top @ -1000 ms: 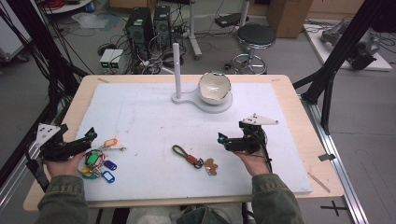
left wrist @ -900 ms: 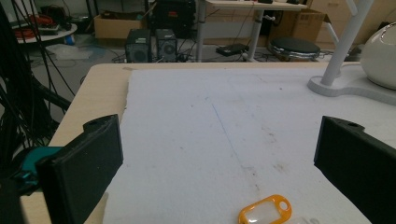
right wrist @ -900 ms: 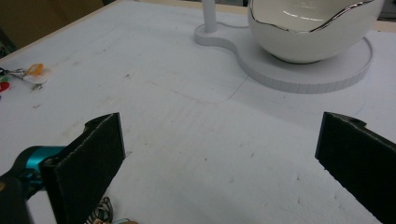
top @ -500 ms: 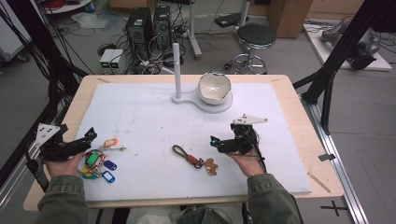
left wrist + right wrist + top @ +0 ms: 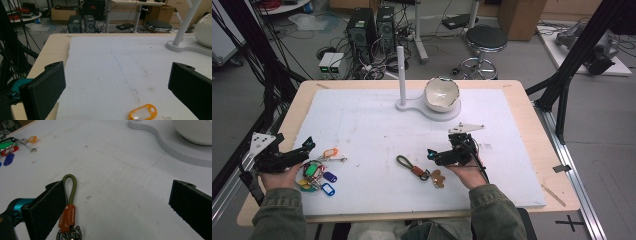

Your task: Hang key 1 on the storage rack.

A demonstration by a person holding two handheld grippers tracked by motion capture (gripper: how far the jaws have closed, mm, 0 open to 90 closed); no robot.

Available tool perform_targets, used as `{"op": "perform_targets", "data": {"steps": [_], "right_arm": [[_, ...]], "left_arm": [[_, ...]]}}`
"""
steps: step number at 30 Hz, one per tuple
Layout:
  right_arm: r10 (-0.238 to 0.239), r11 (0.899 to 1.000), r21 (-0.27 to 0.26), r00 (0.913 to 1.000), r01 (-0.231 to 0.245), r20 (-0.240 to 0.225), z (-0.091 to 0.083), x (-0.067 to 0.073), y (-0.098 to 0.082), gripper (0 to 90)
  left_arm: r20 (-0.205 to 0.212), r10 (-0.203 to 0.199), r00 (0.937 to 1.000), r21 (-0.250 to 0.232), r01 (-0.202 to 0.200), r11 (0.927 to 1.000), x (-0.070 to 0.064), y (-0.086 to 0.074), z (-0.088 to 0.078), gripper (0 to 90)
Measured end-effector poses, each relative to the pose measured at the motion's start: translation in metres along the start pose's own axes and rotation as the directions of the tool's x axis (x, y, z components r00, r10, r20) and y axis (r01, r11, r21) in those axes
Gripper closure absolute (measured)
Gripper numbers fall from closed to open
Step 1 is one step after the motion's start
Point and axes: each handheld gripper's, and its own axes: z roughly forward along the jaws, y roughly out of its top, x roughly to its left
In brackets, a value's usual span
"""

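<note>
A keychain with an olive cord loop, a brown clasp and a wooden tag lies on the white mat. My right gripper stands open just right of it, pointing left. In the right gripper view the cord loop and clasp lie beside the left jaw, inside the open right gripper. My left gripper is open at the mat's left edge, next to a bunch of coloured key tags. An orange tag lies low between the jaws of the left gripper.
A white stand base with an upright post holds a white bowl at the back centre. The wooden table rim frames the mat. Black frame legs, computers and a stool stand on the floor beyond.
My right gripper has moved left and a little toward the person, up to the keychain. The left gripper has stayed put.
</note>
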Motion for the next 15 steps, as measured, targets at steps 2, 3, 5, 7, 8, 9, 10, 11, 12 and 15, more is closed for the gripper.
{"op": "perform_targets", "data": {"steps": [2, 3, 5, 7, 8, 9, 10, 11, 12, 15], "right_arm": [[-0.005, 1.0, 0.006, 1.0, 0.005, -0.003, 0.002, 0.001, 0.0, 0.3], [-0.005, 1.0, 0.01, 1.0, 0.005, -0.007, 0.003, 0.002, 0.001, 0.3], [-0.009, 1.0, 0.023, 0.9998, 0.009, -0.018, 0.007, 0.006, 0.001, 0.3], [-0.016, 0.999, 0.037, 0.9995, 0.017, -0.029, 0.01, 0.008, 0.001, 0.3], [-0.02, 0.999, 0.044, 0.9993, 0.021, -0.033, 0.012, 0.009, 0.001, 0.3], [-0.026, 0.998, 0.051, 0.9991, 0.028, -0.035, 0.014, 0.011, 0.001, 0.3], [-0.03, 0.998, 0.061, 0.9989, 0.032, -0.037, 0.015, 0.012, 0.0, 0.3], [-0.032, 0.997, 0.069, 0.9988, 0.035, -0.037, 0.016, 0.013, 0.0, 0.3], [-0.037, 0.997, 0.073, 0.9986, 0.04, -0.039, 0.018, 0.013, 0.0, 0.3], [-0.037, 0.995, 0.087, 0.9985, 0.04, -0.04, 0.02, 0.014, -0.001, 0.3]], "left_arm": [[0.001, -0.001, 1.0, 0.0, 0.001, 1.0, 0.0, 0.0, 0.0, 1.7], [0.0, -0.002, 1.0, 0.0, 0.002, 1.0, 0.0, 0.0, 0.0, 1.7], [0.002, -0.002, 1.0, 0.003, 0.002, 1.0, 0.0, 0.0, 0.0, 1.7], [0.004, -0.001, 1.0, 0.001, 0.001, 1.0, 0.0, 0.0, 0.0, 1.7], [0.003, -0.001, 1.0, 0.0, 0.001, 1.0, 0.0, 0.0, 0.0, 1.7], [0.004, -0.001, 1.0, 0.001, 0.001, 1.0, 0.0, 0.0, 0.0, 1.7], [0.004, -0.001, 1.0, 0.002, 0.001, 1.0, 0.0, 0.0, 0.0, 1.7], [0.005, 0.0, 1.0, 0.002, 0.0, 1.0, 0.0, 0.0, 0.0, 1.7], [0.005, 0.0, 1.0, 0.002, 0.0, 1.0, 0.0, 0.0, 0.0, 1.7], [0.007, 0.0, 1.0, 0.002, 0.0, 1.0, 0.0, 0.0, 0.0, 1.7]]}}
